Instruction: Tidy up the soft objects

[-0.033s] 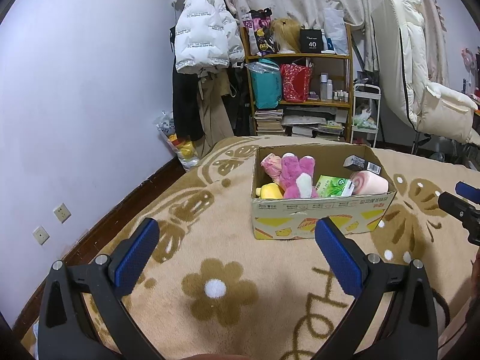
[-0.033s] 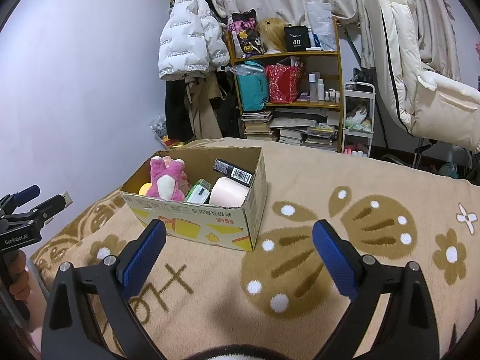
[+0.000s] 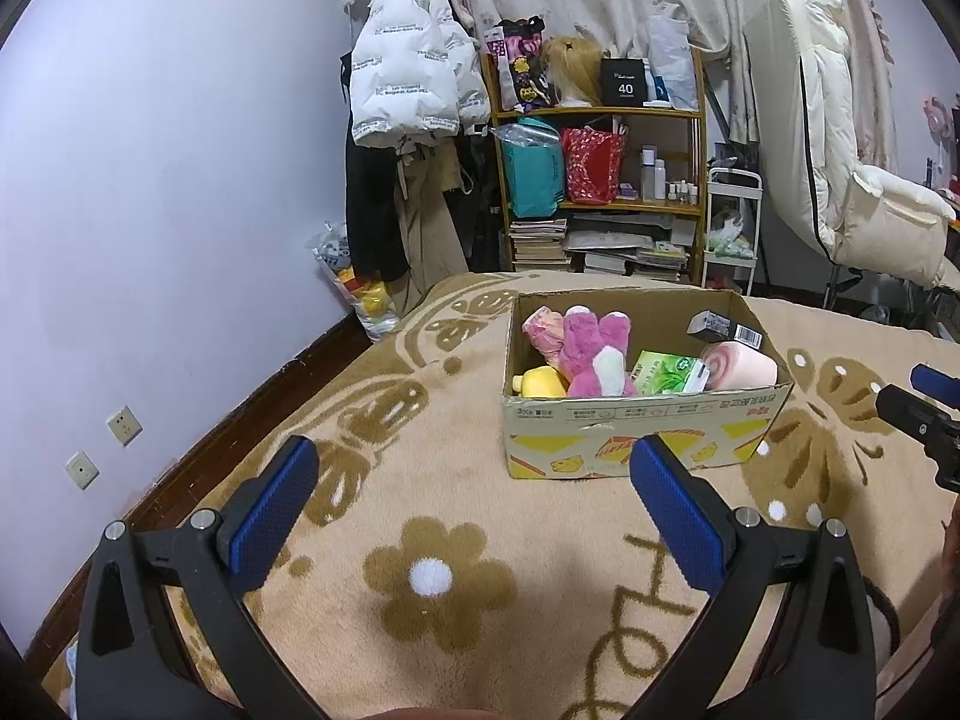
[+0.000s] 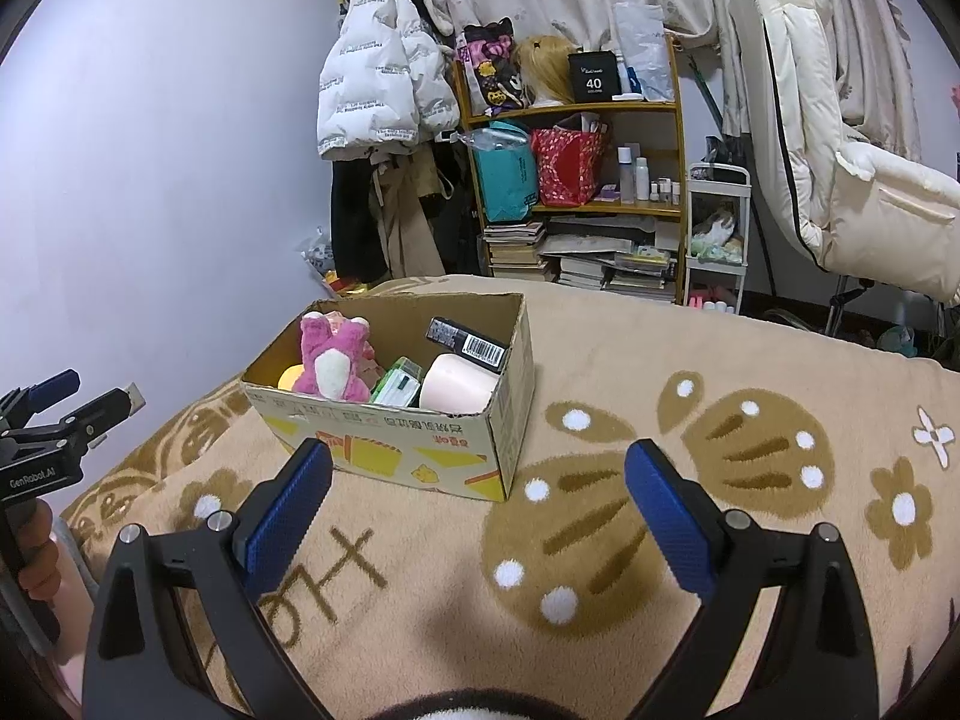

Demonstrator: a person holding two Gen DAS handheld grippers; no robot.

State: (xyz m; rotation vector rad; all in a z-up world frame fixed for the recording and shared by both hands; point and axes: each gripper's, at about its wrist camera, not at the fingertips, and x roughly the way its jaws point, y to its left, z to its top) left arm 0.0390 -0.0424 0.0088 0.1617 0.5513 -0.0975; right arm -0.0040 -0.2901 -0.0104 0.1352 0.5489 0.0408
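A cardboard box [image 3: 636, 426] [image 4: 420, 450] stands on the tan flowered blanket. In it lie a pink plush bear [image 3: 591, 354] [image 4: 330, 360], a yellow toy [image 3: 540, 383], a pale pink pouch [image 3: 543, 333], a green tissue pack [image 3: 666, 372] [image 4: 396, 387], a pink roll [image 3: 741, 366] [image 4: 459, 387] and a black carton [image 3: 723, 327] [image 4: 468, 343]. My left gripper [image 3: 474, 516] is open and empty, short of the box. My right gripper [image 4: 480, 516] is open and empty, in front of the box's right corner.
The blanket [image 3: 438, 576] covers a bed beside a lilac wall. Behind stand a cluttered wooden shelf [image 3: 600, 180], hanging coats [image 3: 408, 84], a small white cart [image 3: 729, 228] and a cream recliner [image 3: 840, 198]. The right gripper's tip shows in the left wrist view [image 3: 918, 408].
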